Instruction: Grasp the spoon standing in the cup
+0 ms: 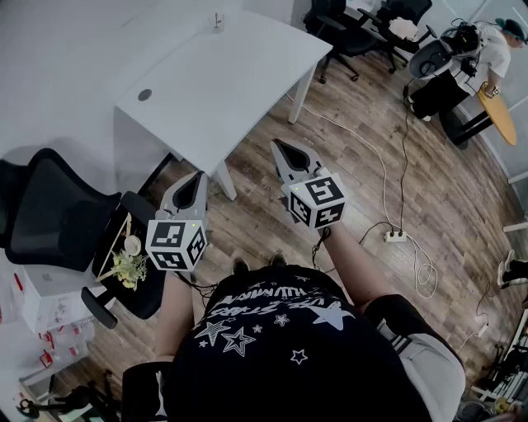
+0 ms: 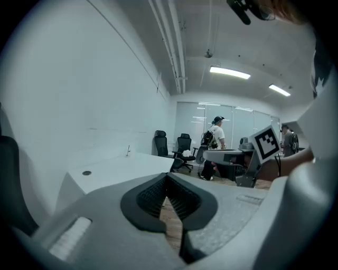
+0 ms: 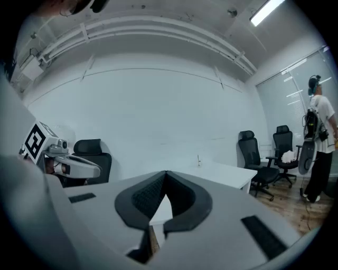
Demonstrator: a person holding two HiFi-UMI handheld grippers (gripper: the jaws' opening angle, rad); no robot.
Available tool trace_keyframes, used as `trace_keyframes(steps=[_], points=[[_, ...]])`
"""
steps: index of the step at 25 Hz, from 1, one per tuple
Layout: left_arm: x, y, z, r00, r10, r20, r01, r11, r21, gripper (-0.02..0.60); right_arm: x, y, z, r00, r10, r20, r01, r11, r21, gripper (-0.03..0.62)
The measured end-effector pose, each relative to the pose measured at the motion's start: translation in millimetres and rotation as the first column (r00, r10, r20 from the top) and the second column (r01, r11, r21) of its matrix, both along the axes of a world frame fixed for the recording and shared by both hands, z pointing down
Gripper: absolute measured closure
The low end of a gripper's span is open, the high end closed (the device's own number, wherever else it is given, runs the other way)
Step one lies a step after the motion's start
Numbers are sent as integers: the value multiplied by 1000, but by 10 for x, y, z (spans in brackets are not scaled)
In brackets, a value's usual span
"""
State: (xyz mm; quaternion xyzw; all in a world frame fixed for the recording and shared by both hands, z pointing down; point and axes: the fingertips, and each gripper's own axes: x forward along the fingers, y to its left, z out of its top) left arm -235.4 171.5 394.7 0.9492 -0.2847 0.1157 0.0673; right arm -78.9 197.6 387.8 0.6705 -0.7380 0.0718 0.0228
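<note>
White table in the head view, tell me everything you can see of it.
The white rectangular table looks like smooth laminate, standing level on white legs over the wood-plank floor, one side beside the white wall. A round dark cable hole sits near one corner. Its only load is a small cup near the far edge, with something thin upright in it.

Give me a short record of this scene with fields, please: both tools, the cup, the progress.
left tool: jaws together, empty, held over the wooden floor
right tool: jaws together, empty, held beside the left one
cup: small, at the far end of the white table; contents too small to tell
progress: both tools apart from the table, nothing grasped
</note>
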Motion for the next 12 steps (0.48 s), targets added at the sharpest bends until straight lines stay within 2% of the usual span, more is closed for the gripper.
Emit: trace_keyframes(steps=[12], points=[[91,31,71,1000,-13,3,13,1000,-19,574,61,-4,91,1000,-11,13,11,1000,-17,585]])
